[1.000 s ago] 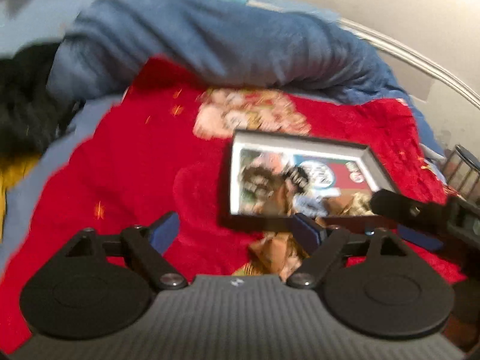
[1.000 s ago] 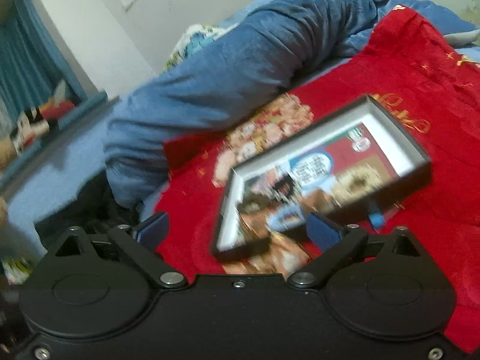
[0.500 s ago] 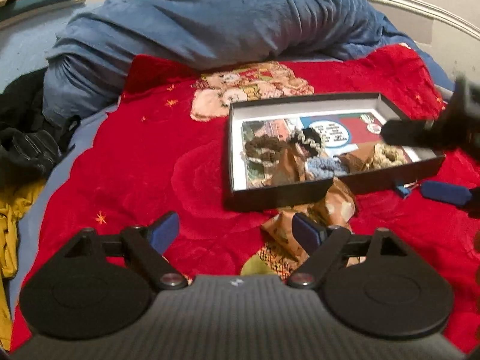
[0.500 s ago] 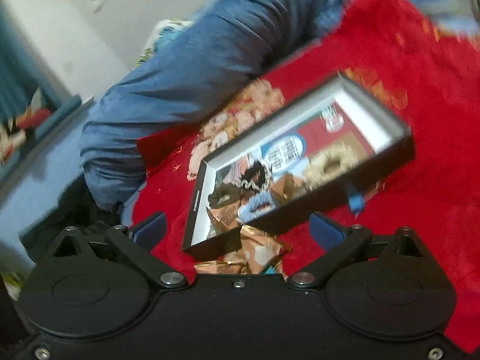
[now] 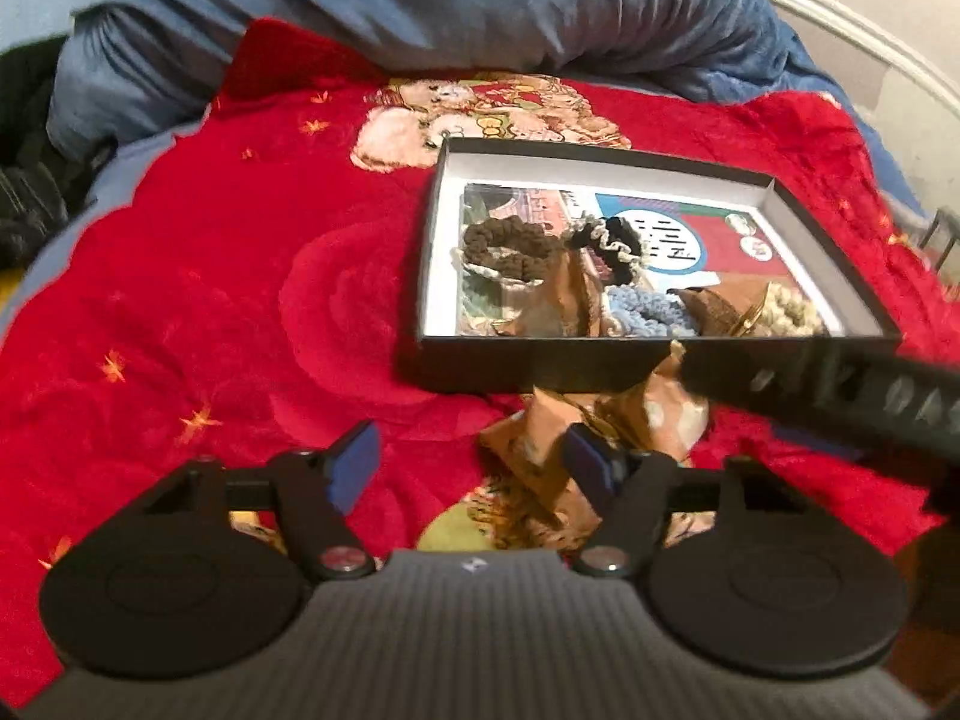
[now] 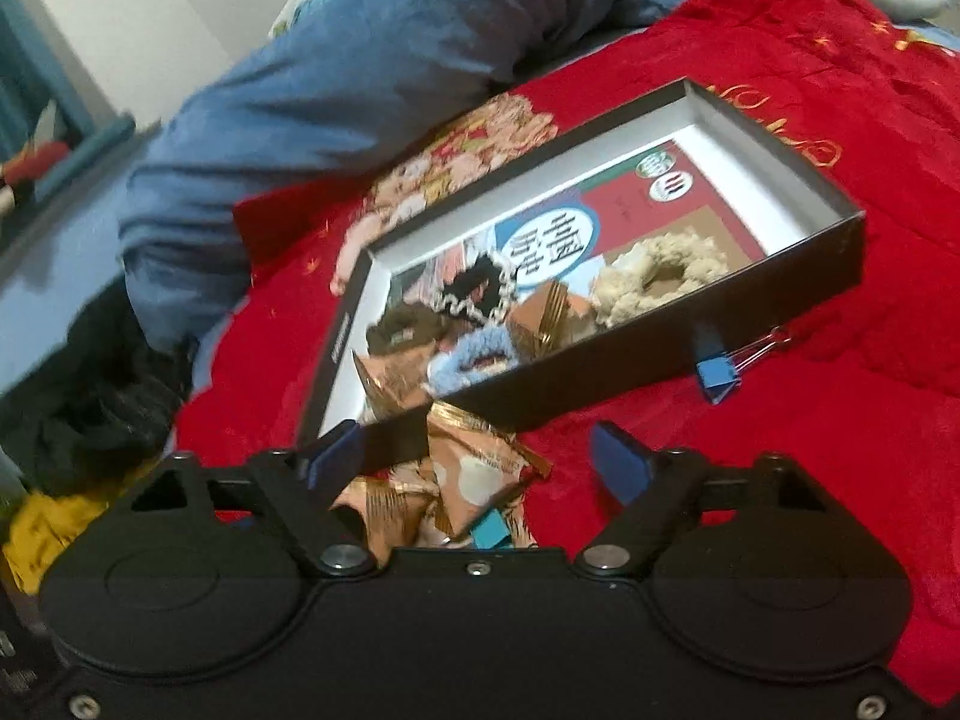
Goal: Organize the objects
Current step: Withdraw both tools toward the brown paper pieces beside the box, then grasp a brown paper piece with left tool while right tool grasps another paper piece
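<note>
1. The shallow black box (image 5: 654, 360) sits on the red blanket (image 5: 240, 300) at about 12 to 1 o'clock from the left gripper (image 5: 474, 459). Its long axis runs roughly 9 to 3 across that view. Knitted scrunchies, brown (image 5: 510, 249), black (image 5: 618, 240), pale blue (image 5: 642, 312) and cream (image 5: 792, 309), already lie inside it with a couple of snack packets.

2. What looks still unsorted is the heap of brown snack packets (image 6: 474, 468) on the blanket, touching the box's near wall. In the right wrist view it lies at 12 o'clock, between the fingers of the right gripper (image 6: 480, 459) and close under the camera.

3. From the left gripper the same heap (image 5: 600, 420) lies at about 1 o'clock, partly behind its right-hand finger (image 5: 591, 465).

4. Both claws stand wide apart and carry nothing.

5. The right one seems better lined up with the heap. Its left-hand finger (image 6: 336, 456) overlaps the box's near corner in the view; I cannot tell whether it touches.

6. A blue binder clip (image 6: 717, 363) lies at about 1 o'clock from the right claw, just beside the box's outer wall. A second, paler blue clip (image 6: 492, 534) peeks out under the packets at 6 o'clock.

7. My guess: the next pick is a packet, taken by the right hand and carried towards 12 o'clock over the wall.

8. The right gripper's body crosses the left view as a dark bar (image 5: 840, 390) at 3 o'clock, so the two tools are near each other.
</note>
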A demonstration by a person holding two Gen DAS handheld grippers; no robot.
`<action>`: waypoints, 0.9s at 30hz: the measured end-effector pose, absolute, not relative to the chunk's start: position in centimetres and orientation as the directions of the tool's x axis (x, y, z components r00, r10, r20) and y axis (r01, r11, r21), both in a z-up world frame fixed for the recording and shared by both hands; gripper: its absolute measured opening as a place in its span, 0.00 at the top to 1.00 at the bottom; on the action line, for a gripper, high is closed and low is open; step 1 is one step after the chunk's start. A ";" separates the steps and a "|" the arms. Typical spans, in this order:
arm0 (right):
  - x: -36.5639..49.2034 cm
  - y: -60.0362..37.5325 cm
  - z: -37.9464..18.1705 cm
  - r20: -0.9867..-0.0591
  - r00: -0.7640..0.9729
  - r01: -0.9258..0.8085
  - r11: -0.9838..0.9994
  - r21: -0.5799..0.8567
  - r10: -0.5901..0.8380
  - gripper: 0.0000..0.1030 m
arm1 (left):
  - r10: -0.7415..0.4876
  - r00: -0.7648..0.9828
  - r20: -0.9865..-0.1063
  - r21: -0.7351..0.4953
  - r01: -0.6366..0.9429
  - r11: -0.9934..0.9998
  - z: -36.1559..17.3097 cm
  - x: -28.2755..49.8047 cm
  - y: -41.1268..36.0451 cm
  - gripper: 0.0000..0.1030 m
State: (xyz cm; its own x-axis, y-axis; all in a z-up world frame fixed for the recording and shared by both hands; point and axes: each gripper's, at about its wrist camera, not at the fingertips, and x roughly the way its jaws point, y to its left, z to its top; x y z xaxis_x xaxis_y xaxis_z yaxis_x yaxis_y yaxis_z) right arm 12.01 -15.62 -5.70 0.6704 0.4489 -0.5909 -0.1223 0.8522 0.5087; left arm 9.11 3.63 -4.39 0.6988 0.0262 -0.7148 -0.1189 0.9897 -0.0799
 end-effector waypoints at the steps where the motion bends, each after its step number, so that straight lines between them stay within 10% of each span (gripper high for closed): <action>1: 12.2 -15.4 -6.0 -0.598 0.659 -0.122 0.849 0.513 0.456 0.27 | 0.012 0.696 -0.718 -0.099 -0.120 0.988 -4.5 9.2 3.7 0.33; 9: 12.7 -14.7 -6.9 -0.595 0.634 -0.119 0.823 0.556 0.494 0.32 | -0.015 0.712 -0.702 -0.079 -0.057 0.995 -5.1 9.1 2.1 0.58; 27: 12.4 -12.1 -8.3 -0.638 0.677 -0.051 0.888 0.457 0.367 0.60 | 0.046 0.709 -0.704 0.008 -0.057 0.998 -5.9 9.2 0.6 0.67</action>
State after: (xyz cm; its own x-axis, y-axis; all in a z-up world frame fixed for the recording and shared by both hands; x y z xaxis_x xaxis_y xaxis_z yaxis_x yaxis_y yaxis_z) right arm 12.41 -12.13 -8.34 0.6775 0.3667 -0.6376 -0.0510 0.8882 0.4567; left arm 9.24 0.56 -5.94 0.7090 0.0457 -0.7038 -0.0568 0.9984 0.0077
